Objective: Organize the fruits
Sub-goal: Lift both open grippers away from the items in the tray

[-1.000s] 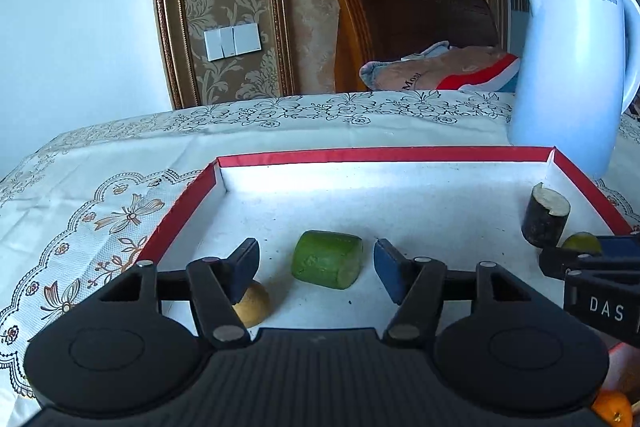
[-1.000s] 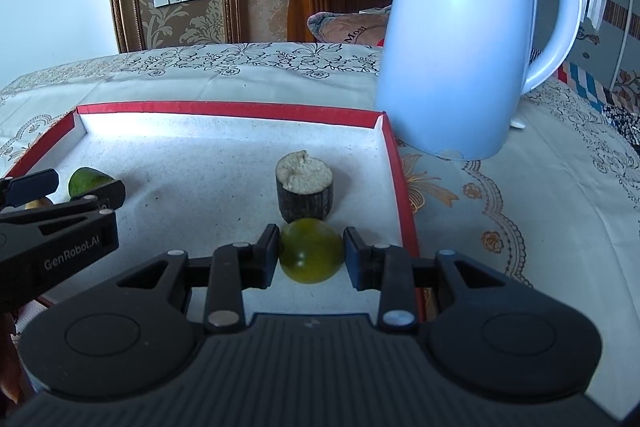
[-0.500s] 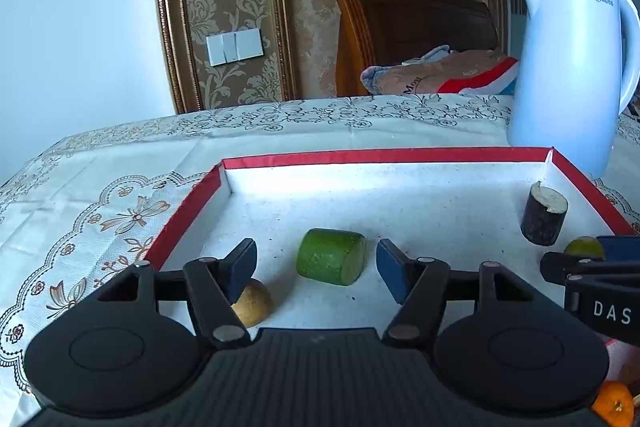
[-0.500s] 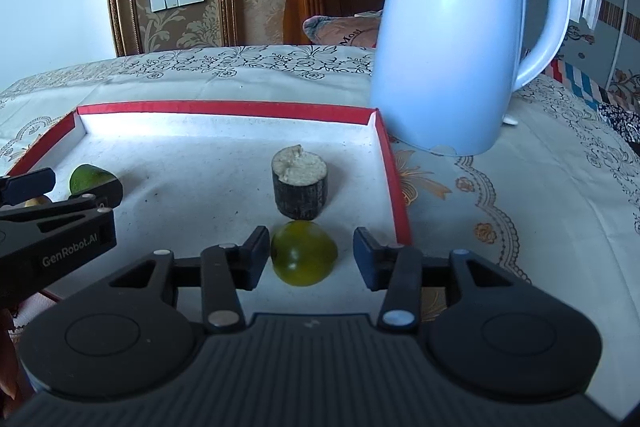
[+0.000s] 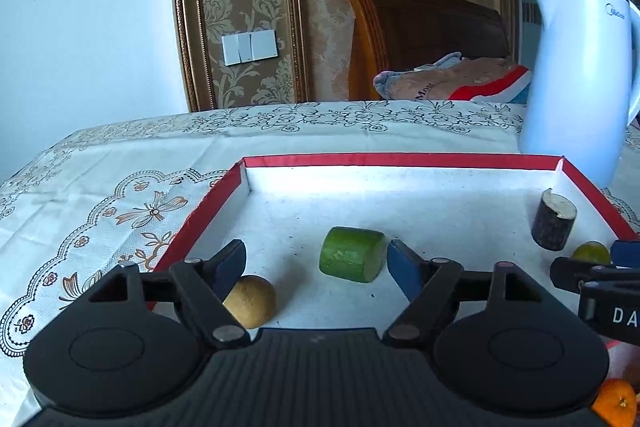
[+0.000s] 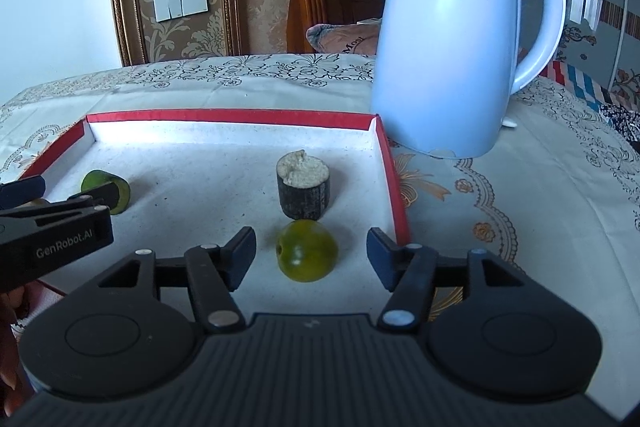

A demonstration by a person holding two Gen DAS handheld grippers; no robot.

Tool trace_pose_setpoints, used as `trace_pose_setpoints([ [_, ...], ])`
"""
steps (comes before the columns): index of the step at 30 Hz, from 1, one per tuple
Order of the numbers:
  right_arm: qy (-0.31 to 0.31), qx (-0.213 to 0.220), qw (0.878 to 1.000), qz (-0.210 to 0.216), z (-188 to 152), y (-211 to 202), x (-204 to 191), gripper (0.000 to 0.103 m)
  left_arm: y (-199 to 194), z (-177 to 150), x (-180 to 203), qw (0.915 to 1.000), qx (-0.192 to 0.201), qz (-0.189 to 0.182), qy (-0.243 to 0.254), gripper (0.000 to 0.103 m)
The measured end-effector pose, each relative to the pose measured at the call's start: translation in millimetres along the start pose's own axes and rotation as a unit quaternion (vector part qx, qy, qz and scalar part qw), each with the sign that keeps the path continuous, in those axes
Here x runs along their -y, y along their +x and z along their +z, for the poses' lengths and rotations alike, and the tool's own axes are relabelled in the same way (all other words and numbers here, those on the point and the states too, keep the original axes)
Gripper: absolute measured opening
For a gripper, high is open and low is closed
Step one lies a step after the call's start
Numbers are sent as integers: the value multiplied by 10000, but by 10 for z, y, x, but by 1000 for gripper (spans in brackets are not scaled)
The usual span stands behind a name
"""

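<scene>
Your right gripper has just been opening; its jaws stand clear of the green fruit between them, near the tray's right edge. Lift straight back so you don't nudge it. Your left gripper has also been widening, holding nothing. Also in the tray: a green chunk, a tan fruit, a dark stump.

Left gripper, right gripper: blk ribbed plastic bodies, blue jaw pads, silver pivot screws, "GenRobot.AI" mark.
</scene>
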State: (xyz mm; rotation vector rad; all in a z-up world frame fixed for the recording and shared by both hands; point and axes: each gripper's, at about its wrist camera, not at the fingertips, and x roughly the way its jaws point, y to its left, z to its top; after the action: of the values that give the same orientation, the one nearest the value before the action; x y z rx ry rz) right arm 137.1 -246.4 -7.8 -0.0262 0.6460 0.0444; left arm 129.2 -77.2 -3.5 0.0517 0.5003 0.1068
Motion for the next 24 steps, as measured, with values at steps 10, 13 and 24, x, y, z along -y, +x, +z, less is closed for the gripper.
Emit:
trace_pose_setpoints([
  [10,-51,280,9996,-22,-63,-143,-17,80,-70,-17,-14,9998,9,-173,-30,78],
  [13,-11,284,9996,34,-85,-172,1,81,-69,-28,-35,9996,-101,-253,-77,78],
  [24,92,366,9991,197,-165,-279,27,86,-200,-75,-71,9996,-31,-264,-90,78],
])
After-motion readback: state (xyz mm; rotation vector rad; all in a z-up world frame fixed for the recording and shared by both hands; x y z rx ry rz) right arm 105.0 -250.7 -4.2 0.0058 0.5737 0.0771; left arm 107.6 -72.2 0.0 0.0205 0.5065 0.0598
